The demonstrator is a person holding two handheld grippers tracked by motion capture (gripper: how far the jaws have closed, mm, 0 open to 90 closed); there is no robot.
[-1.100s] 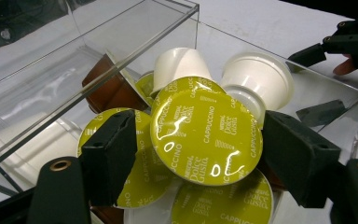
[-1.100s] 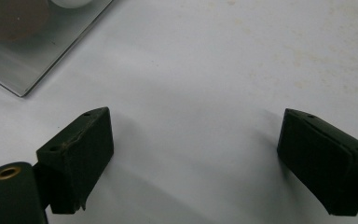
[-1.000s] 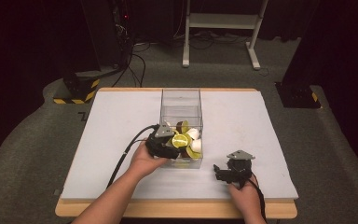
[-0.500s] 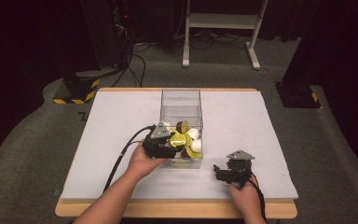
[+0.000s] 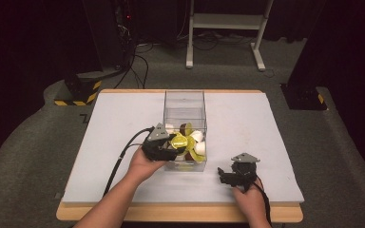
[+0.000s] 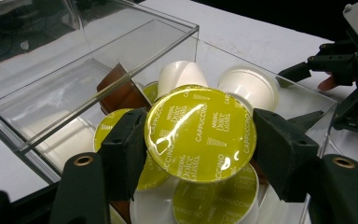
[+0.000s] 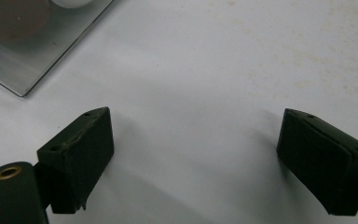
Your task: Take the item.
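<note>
A clear plastic box [image 5: 185, 102] stands mid-table, and several coffee capsules [image 5: 196, 143] with white, brown and yellow-green lids fill its near end. My left gripper [image 5: 173, 145] reaches over the box's near left side, shut on a capsule with a yellow-green "Cappuccino" lid [image 6: 199, 134]. That capsule is held just above the pile, its lid facing the camera. My right gripper [image 5: 224, 175] rests on the white table right of the box, open, with bare table between its pads [image 7: 79, 154].
The white tabletop [image 5: 266, 123] has free room on both sides of the box. The box's corner [image 7: 23, 60] lies close to my right gripper. Beyond the far edge are a white stand [image 5: 228, 28], cables and dark equipment on grey floor.
My left gripper has shifted slightly left and toward the person with the yellow-green capsule, staying over the box's near end. The right gripper has not moved.
</note>
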